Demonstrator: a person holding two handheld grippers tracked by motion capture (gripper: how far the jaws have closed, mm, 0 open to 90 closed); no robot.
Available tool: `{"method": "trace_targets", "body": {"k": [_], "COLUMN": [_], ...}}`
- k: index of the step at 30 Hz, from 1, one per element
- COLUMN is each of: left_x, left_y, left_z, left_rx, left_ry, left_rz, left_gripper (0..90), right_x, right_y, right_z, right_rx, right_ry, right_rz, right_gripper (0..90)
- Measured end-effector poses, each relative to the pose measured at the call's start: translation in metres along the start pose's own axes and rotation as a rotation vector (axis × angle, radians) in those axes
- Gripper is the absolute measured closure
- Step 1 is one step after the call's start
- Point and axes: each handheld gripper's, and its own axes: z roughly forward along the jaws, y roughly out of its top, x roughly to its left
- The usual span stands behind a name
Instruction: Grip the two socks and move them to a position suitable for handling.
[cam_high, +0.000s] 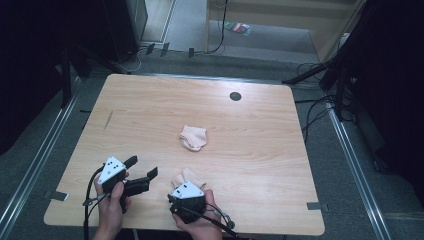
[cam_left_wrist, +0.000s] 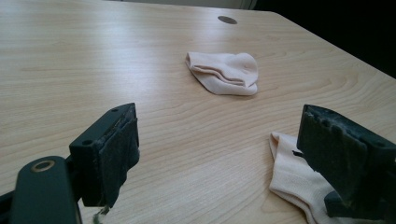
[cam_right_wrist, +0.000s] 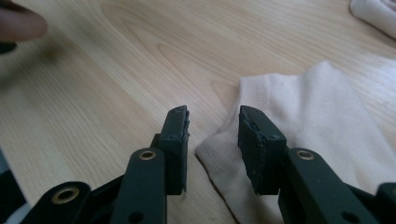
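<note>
Right hand-held gripper (cam_right_wrist: 214, 140) half-parted, poised over flat sock's (cam_right_wrist: 317, 140) cuff, unclenched; left hand-held gripper (cam_left_wrist: 219, 154) wide apart; closing needed next.

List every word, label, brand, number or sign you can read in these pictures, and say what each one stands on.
None can be read.
The two socks, the wooden table and both grippers carry no print.
The grey plates on the grippers bear only dark dots, no letters.
A small coloured packet on the floor beyond the table may be printed, but it is too small and blurred to read.
</note>
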Motion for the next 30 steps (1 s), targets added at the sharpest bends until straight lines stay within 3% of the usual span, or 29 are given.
{"method": "trace_targets", "body": {"k": [5,8,9,13,15,16,17,21,23,24,25,26,27,28,29,30], "left_x": [0.000,-0.002,-0.002,-0.003,-0.005,-0.005,-0.006,-0.010,-0.015,-0.015,-0.019,-0.021,-0.025,-0.027,-0.030,-0.031], "left_y": [0.000,-0.001,-0.001,-0.001,-0.001,-0.001,-0.001,-0.002,-0.003,-0.003,-0.003,-0.003,-0.004,-0.004,-0.005,-0.006], "left_z": [0.001,0.002,0.002,0.003,0.003,0.003,0.003,0.006,0.009,0.009,0.011,0.013,0.015,0.016,0.018,0.020], "left_rx": [0.006,0.010,0.012,0.012,0.011,0.011,0.012,0.022,0.037,0.037,0.048,0.054,0.055,0.056,0.064,0.069], "left_ry": [0.000,-0.001,-0.001,-0.002,-0.008,-0.008,-0.017,-0.041,-0.078,-0.078,-0.094,-0.095,-0.100,-0.113,-0.129,-0.134], "left_rz": [0.004,0.005,0.009,0.010,0.014,0.014,0.018,0.021,0.030,0.030,0.037,0.044,0.050,0.054,0.056,0.058], "left_gripper": [13.5,13.5,13.6,13.5,13.5,13.5,13.6,13.6,13.8,13.8,13.7,13.7,13.7,13.7,13.3,13.3], "right_x": [0.001,0.003,0.000,-0.005,-0.015,-0.015,-0.022,-0.034,-0.050,-0.050,-0.062,-0.062,-0.074,-0.074,-0.087,-0.087], "right_y": [-0.006,-0.008,-0.007,-0.002,0.008,0.008,0.015,0.020,0.021,0.021,0.021,0.021,0.020,0.020,0.018,0.018], "right_z": [0.002,0.002,-0.001,-0.010,-0.025,-0.025,-0.035,-0.045,-0.052,-0.052,-0.056,-0.056,-0.060,-0.060,-0.063,-0.063], "right_rx": [-0.001,-0.013,-0.014,-0.060,-0.119,-0.119,-0.152,-0.189,-0.212,-0.212,-0.227,-0.227,-0.243,-0.243,-0.259,-0.259], "right_ry": [-0.035,-0.081,-0.063,-0.058,-0.039,-0.039,-0.014,0.001,0.010,0.010,0.019,0.019,0.032,0.032,0.025,0.025], "right_rz": [-0.022,-0.047,-0.011,0.014,0.082,0.082,0.127,0.178,0.246,0.246,0.295,0.295,0.343,0.343,0.389,0.389], "right_gripper": [71.1,84.5,85.7,85.9,85.8,85.8,85.8,85.8,85.7,85.7,85.6,85.6,85.6,85.6,85.4,85.4]}}
